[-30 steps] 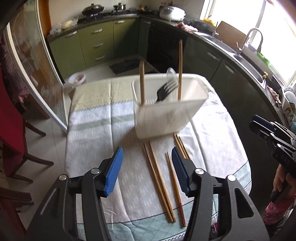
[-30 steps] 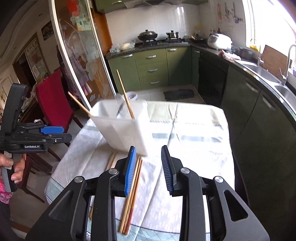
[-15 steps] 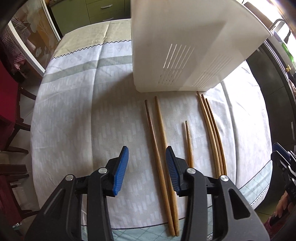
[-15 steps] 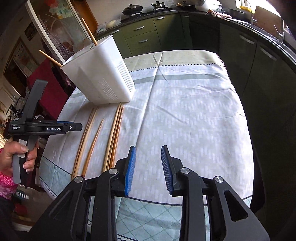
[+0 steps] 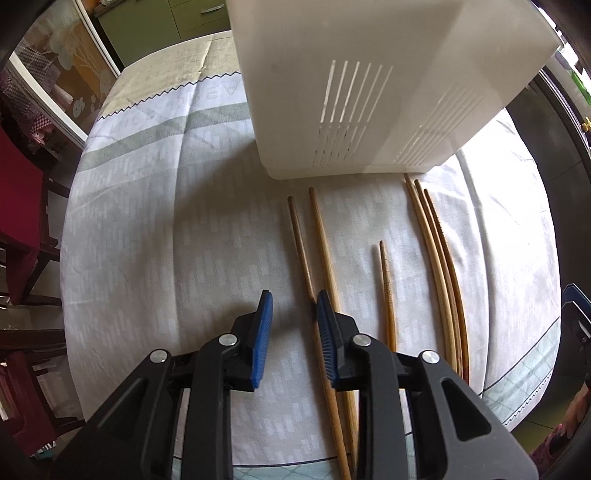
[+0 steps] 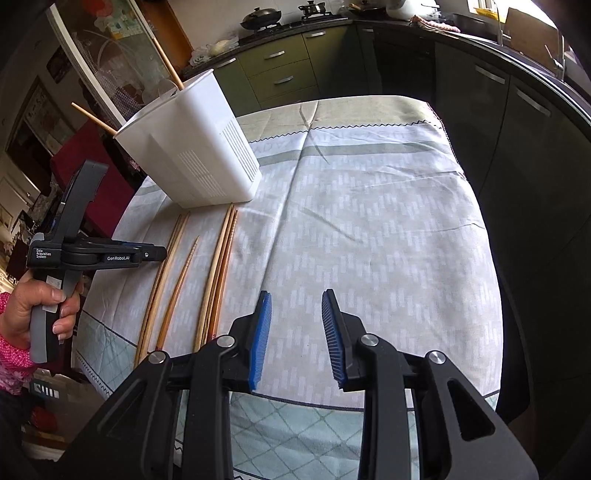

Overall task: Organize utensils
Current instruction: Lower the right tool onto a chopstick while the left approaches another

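A table [image 6: 369, 229] draped in a pale cloth with a grey band and a zigzag-stitched beige end is filling both views, its near edge showing a light green diamond pattern. A white slotted utensil holder [image 5: 369, 92] is standing on the cloth toward the left side of the table, with two chopsticks [image 6: 168, 66] sticking out of its top in the right wrist view. Six loose wooden chopsticks are lying on the cloth just in front of the holder, all pointing roughly toward it: a pair of chopsticks [image 5: 314, 251] side by side, a single shorter-looking chopstick [image 5: 386, 284] apart from them, and a bundle of three chopsticks [image 5: 439, 258] touching one another. The left tongs [image 5: 293, 317] are hanging low over the cloth with a narrow gap, gripping nothing; their right blue pad is sitting over the nearer pair, though contact cannot be told. The right tongs [image 6: 295, 321] are hovering over bare cloth near the table's front edge, a moderate gap between the pads and nothing in it, just right of the bundle of three. Around the table, green kitchen cabinets [image 6: 280, 70] with metal handles are running under a dark counter carrying a wok [image 6: 260, 16], dark cabinets are curving along the right side, and a red chair [image 5: 14, 206] is standing at the left beside a glass sliding door [image 5: 62, 74].
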`<state>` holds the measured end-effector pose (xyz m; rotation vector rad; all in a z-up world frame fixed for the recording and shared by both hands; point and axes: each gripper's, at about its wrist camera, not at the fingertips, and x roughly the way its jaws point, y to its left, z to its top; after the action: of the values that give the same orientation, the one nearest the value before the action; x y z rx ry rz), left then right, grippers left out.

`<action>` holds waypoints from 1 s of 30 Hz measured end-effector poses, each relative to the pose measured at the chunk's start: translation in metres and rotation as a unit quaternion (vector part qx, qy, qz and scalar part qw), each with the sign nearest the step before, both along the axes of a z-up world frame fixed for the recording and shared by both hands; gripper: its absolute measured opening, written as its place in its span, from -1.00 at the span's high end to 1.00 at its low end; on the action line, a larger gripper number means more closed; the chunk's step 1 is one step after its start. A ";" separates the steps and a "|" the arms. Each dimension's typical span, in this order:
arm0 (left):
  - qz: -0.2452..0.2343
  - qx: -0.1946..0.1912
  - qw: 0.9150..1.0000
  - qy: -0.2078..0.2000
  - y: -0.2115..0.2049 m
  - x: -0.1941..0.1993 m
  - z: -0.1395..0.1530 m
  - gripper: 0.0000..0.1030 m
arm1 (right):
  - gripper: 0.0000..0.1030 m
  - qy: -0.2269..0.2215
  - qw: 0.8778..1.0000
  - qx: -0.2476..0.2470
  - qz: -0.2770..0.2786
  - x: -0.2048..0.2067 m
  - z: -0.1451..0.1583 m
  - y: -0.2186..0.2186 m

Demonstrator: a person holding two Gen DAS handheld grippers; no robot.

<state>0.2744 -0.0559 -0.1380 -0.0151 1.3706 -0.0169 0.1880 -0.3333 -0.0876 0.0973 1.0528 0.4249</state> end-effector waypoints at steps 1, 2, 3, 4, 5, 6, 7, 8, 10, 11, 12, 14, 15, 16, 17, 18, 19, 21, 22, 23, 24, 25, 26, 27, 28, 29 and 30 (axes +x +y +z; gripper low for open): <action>-0.001 0.000 1.000 0.001 -0.001 -0.001 0.000 0.53 | 0.44 0.001 1.000 -0.001 0.002 0.000 0.000 0.001; -0.003 0.003 1.000 0.001 -0.002 0.000 0.000 0.53 | 0.44 0.003 1.000 -0.002 0.004 0.001 -0.001 0.003; -0.005 0.006 1.000 0.002 -0.003 0.001 -0.001 0.53 | 0.44 0.003 1.000 -0.003 0.006 0.001 -0.001 0.004; -0.006 0.009 1.000 0.004 -0.006 0.004 -0.002 0.58 | 0.44 0.003 1.000 -0.004 0.007 0.001 0.000 0.006; -0.009 0.009 1.000 0.008 -0.008 0.004 -0.005 0.65 | 0.44 0.004 1.000 -0.006 0.010 0.002 0.000 0.008; -0.010 0.011 1.000 0.009 -0.009 0.005 -0.007 0.66 | 0.44 0.004 1.000 -0.009 0.013 0.003 0.000 0.011; -0.014 0.015 1.000 0.008 -0.010 0.005 -0.007 0.71 | 0.44 0.004 1.000 -0.012 0.016 0.004 0.000 0.015; -0.018 0.014 1.000 0.009 -0.012 0.004 -0.008 0.79 | 0.44 0.005 1.000 -0.017 0.021 0.006 0.000 0.020; -0.024 0.015 1.000 0.011 -0.014 0.002 -0.009 0.83 | 0.44 0.014 0.999 -0.026 0.034 0.012 -0.003 0.033; -0.028 0.017 0.999 0.012 -0.015 0.001 -0.010 0.83 | 0.44 0.021 0.999 -0.030 0.041 0.017 -0.006 0.041; -0.030 0.018 0.999 0.012 -0.014 -0.003 -0.010 0.83 | 0.44 0.027 0.998 -0.034 0.047 0.022 -0.010 0.049; -0.033 0.020 0.999 0.014 -0.010 -0.008 -0.010 0.83 | 0.44 0.033 0.997 -0.045 0.058 0.030 -0.017 0.067; -0.034 0.022 0.999 0.014 -0.007 -0.009 -0.010 0.83 | 0.44 0.034 0.996 -0.051 0.062 0.034 -0.020 0.075; -0.037 0.025 0.999 0.014 -0.003 -0.010 -0.010 0.83 | 0.44 0.037 0.996 -0.057 0.066 0.038 -0.024 0.084; -0.040 0.029 0.999 0.013 0.000 -0.012 -0.010 0.83 | 0.44 0.039 0.995 -0.061 0.070 0.041 -0.028 0.091; -0.044 0.032 0.998 0.013 0.003 -0.014 -0.010 0.83 | 0.44 0.042 0.994 -0.066 0.074 0.044 -0.032 0.098; -0.046 0.034 0.998 0.014 0.005 -0.016 -0.010 0.83 | 0.44 0.043 0.994 -0.071 0.075 0.046 -0.035 0.104; -0.048 0.031 0.998 0.015 0.011 -0.019 -0.010 0.83 | 0.44 0.045 0.993 -0.079 0.074 0.052 -0.041 0.112; -0.049 0.030 0.998 0.016 0.014 -0.020 -0.010 0.82 | 0.44 0.045 0.993 -0.086 0.073 0.054 -0.043 0.115; -0.051 0.030 0.998 0.015 0.015 -0.021 -0.010 0.82 | 0.44 0.046 0.992 -0.092 0.071 0.056 -0.046 0.118; -0.053 0.030 0.998 0.014 0.015 -0.021 -0.010 0.82 | 0.45 0.048 0.992 -0.095 0.071 0.058 -0.047 0.119; -0.055 0.029 0.998 0.013 0.015 -0.021 -0.010 0.82 | 0.45 0.050 0.992 -0.097 0.070 0.060 -0.049 0.121; -0.056 0.027 0.998 0.012 0.016 -0.021 -0.010 0.82 | 0.45 0.051 0.991 -0.099 0.071 0.062 -0.050 0.122; -0.056 0.026 0.998 0.011 0.017 -0.022 -0.010 0.82 | 0.45 0.051 0.991 -0.101 0.072 0.063 -0.051 0.124; -0.058 0.025 0.998 0.011 0.019 -0.023 -0.010 0.82 | 0.45 0.049 0.991 -0.105 0.072 0.063 -0.051 0.125; -0.059 0.025 0.998 0.010 0.020 -0.024 -0.010 0.82 | 0.45 0.047 0.990 -0.111 0.072 0.064 -0.051 0.126; -0.061 0.026 0.998 0.009 0.020 -0.024 -0.010 0.82 | 0.45 0.045 0.989 -0.117 0.072 0.064 -0.051 0.128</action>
<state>0.2500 -0.0359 -0.1475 0.1128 1.3889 -0.0845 0.2520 -0.2054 -0.1387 -0.1719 1.1969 0.4274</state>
